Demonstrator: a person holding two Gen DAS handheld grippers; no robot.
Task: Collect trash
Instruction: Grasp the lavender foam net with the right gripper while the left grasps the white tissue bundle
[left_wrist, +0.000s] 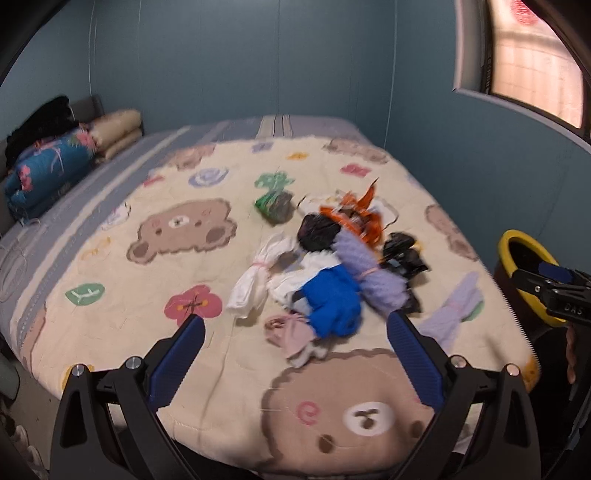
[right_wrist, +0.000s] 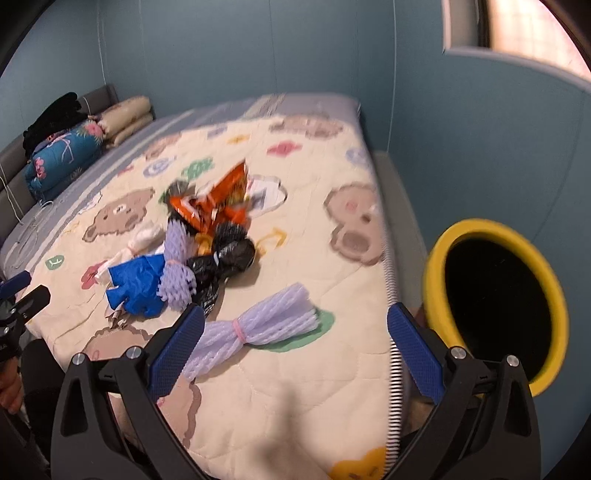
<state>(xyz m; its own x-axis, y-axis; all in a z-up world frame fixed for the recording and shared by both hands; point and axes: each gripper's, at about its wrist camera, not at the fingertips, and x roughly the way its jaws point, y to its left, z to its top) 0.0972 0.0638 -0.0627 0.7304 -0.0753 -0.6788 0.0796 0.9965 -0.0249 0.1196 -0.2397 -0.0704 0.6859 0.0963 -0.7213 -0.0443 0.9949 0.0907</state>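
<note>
Right wrist view: my right gripper (right_wrist: 295, 343) gapes wide, empty, nearest the purple foam net (right_wrist: 258, 325) lying crosswise near the bed's (right_wrist: 314, 406) right edge, beside the bin (right_wrist: 436, 280).

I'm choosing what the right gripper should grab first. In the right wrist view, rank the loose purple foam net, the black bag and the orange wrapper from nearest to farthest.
1. Loose purple foam net: just ahead, beside the left finger of the right gripper.
2. Black bag: farther in, mid-pile.
3. Orange wrapper: at the pile's far end.
</note>
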